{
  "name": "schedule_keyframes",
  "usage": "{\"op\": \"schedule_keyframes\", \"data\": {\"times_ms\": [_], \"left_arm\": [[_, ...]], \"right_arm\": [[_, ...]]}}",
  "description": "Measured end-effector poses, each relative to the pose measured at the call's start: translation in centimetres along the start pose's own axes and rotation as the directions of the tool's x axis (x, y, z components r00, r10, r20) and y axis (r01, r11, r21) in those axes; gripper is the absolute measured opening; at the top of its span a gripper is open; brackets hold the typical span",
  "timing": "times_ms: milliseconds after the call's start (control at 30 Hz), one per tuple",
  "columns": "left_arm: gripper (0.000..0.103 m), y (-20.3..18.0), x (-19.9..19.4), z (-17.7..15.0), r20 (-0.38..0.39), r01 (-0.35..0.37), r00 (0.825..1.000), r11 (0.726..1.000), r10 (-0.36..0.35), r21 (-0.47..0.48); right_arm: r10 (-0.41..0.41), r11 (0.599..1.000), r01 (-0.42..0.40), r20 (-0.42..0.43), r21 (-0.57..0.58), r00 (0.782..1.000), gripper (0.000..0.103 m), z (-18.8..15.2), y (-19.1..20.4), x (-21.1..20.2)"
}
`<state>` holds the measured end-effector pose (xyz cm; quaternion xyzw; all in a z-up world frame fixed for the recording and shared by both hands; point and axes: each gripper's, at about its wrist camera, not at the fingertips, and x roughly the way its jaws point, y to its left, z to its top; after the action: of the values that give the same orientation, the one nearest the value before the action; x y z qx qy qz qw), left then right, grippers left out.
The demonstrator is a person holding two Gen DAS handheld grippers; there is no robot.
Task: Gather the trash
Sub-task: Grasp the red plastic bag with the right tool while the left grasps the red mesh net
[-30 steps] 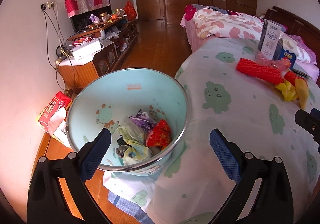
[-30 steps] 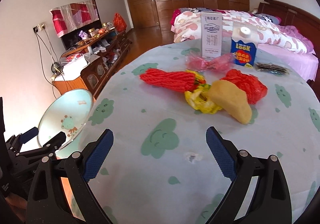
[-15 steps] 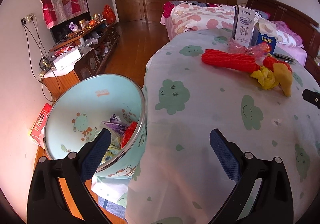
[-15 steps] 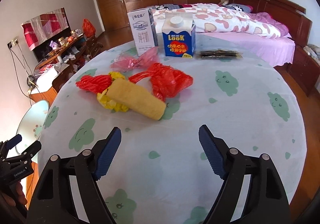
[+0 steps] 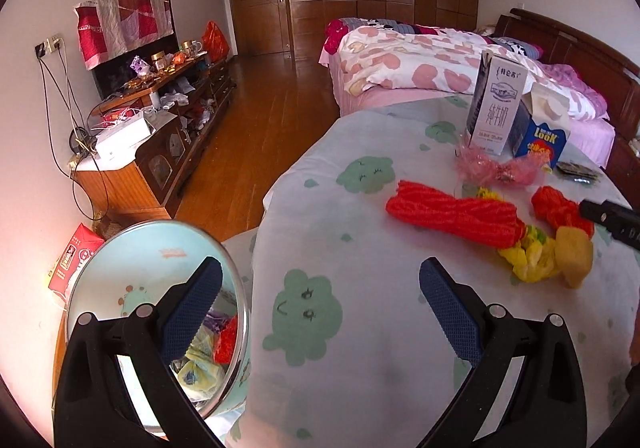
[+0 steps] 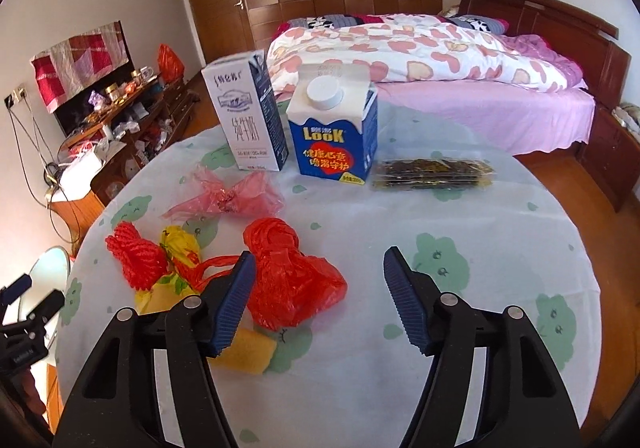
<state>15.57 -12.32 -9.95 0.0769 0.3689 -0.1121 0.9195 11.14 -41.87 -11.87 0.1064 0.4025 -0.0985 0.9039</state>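
Note:
A round table with a green-patterned cloth [image 6: 460, 232] holds trash: a red plastic bag [image 6: 296, 280], a red net bundle [image 6: 136, 256], a yellow bag [image 6: 180, 248], a yellow sponge-like piece [image 6: 244, 352], a pink wrapper [image 6: 232, 196], a white milk carton [image 6: 248, 116], a blue LOOK carton [image 6: 332, 132] and a dark snack packet [image 6: 432, 172]. My right gripper [image 6: 320, 300] is open, just above the red bag. My left gripper [image 5: 320, 308] is open and empty over the table's left edge. The pale blue trash bin [image 5: 160, 272], with trash inside, stands below it.
A bed with a pink heart quilt [image 6: 440, 48] stands behind the table. A cluttered low wooden cabinet [image 5: 160, 120] runs along the left wall. A red tissue box [image 5: 76, 256] lies on the floor by the bin. Wooden floor [image 5: 260, 120] lies between them.
My right gripper has moved forward over the table toward the red bag. My left gripper has swung from the bin toward the table, so the bin now sits lower left.

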Motion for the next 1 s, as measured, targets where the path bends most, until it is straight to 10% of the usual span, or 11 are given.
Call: {"op": "schedule_keyframes", "data": {"times_ms": [267,567,1000], "left_arm": [[0.097,-2.4,2.3,2.8,-0.007,-0.008,1.0,1.0,0.008,0.0],[0.095,-6.1,5.9,4.4,-0.071,0.029,0.997,0.996,-0.035,-0.081],[0.031,-5.8,8.7,3.3,-0.133,0.05,0.989,0.994,-0.062,-0.094]], "right_arm": [[-0.003,1.0,0.005,0.052,-0.024,0.999,0.021,-0.9,-0.2,0.2],[-0.008,0.989,-0.013,0.143,0.145,0.99,0.019,-1.2,-4.5,-1.4],[0.047,0.976,-0.067,0.099,0.208,0.994,0.019,-0.9,-5.7,-1.1]]}}
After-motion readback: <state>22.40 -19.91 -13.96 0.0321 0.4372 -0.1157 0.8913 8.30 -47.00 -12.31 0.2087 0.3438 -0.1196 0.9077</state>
